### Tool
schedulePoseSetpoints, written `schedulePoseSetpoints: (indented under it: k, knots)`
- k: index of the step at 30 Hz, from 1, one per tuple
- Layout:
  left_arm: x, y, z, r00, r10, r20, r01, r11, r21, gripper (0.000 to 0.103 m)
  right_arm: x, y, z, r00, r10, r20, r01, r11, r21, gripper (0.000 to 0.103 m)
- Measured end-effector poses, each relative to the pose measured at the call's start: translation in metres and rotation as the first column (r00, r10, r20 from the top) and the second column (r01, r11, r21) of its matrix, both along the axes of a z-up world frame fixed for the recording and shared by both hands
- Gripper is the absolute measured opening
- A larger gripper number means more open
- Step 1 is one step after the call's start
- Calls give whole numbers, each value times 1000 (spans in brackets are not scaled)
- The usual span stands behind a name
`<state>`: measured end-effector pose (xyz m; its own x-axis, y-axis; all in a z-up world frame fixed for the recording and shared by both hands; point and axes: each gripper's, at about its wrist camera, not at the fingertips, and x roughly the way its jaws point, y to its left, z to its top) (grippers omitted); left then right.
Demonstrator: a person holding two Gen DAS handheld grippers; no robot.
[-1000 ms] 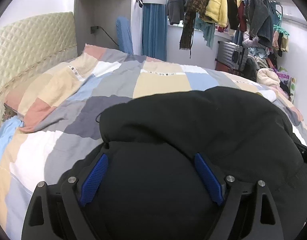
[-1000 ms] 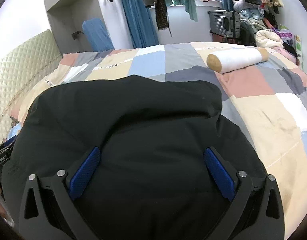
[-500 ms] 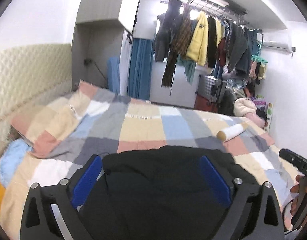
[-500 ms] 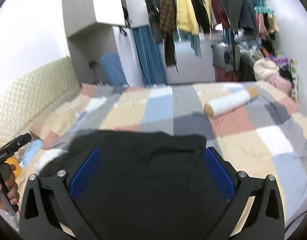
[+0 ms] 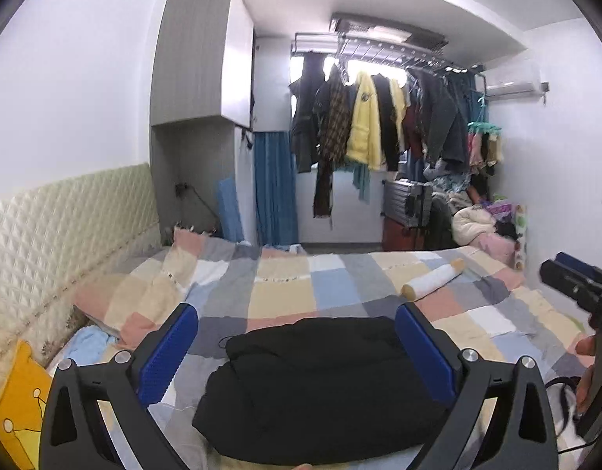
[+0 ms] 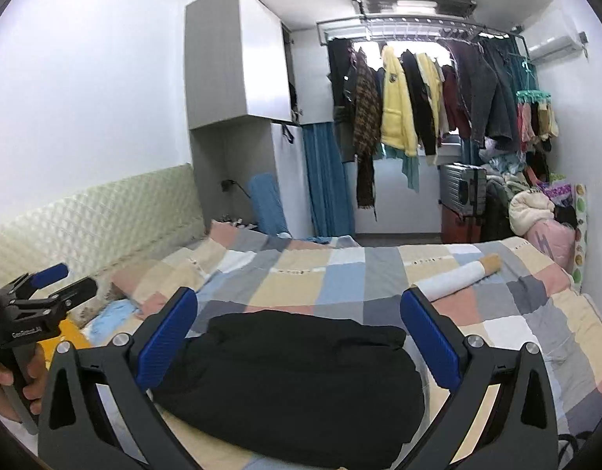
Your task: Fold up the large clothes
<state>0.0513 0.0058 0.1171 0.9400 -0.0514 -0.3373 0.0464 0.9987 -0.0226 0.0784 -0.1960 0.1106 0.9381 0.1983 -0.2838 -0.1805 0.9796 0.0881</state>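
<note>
A black garment [image 5: 320,387] lies folded in a thick bundle on the near part of the checked bedspread [image 5: 285,293]; it also shows in the right wrist view [image 6: 293,384]. My left gripper [image 5: 297,348] is open and empty, raised above and behind the bundle. My right gripper [image 6: 299,337] is open and empty, also lifted clear of the garment. Each gripper shows at the edge of the other's view: the right gripper [image 5: 575,286] at the far right, the left gripper [image 6: 38,293] at the far left.
A white roll [image 5: 434,284] lies on the right of the bed. A padded headboard [image 5: 58,235] runs along the left. A rack of hanging clothes [image 5: 383,125], a suitcase [image 5: 406,203] and piled laundry [image 5: 477,227] stand beyond the bed. A yellow item [image 5: 15,403] sits near left.
Both grippers have lifted up and back from the black garment, which now lies free on the bed. The views have tilted up from the fabric to the whole room.
</note>
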Motion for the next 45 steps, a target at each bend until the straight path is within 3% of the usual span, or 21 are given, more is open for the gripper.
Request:
schedulePoseSetpoints:
  k: [7, 16, 21, 25, 31, 37, 45]
  knots:
    - [-46, -15, 12, 999, 21, 35, -19, 998, -52, 102, -50, 13, 7, 997, 34, 69, -37, 998, 44, 103]
    - [-75, -16, -9, 999, 50, 20, -48, 996, -80, 102, -78, 28, -12, 998, 29, 58, -28, 999, -25, 103]
    - [-67, -12, -32, 998, 45, -36, -48, 994, -101, 102, -84, 27, -27, 997, 26, 66, -28, 999, 30, 103]
    - [-53, -8, -54, 994, 53, -95, -65, 990, -123, 102, -76, 31, -47, 1000, 0, 11, 0, 1000, -8, 103]
    - [-35, -17, -79, 988, 39, -151, -51, 996, -78, 102, -60, 33, -76, 997, -12, -72, 8, 999, -49, 103]
    - [-29, -20, -87, 986, 36, -163, -49, 996, -75, 102, -49, 32, -93, 989, 28, -143, -35, 998, -46, 103]
    - [-15, -19, -96, 980, 33, -196, -48, 996, -72, 102, -47, 23, -99, 988, -24, -151, 20, 999, -25, 103]
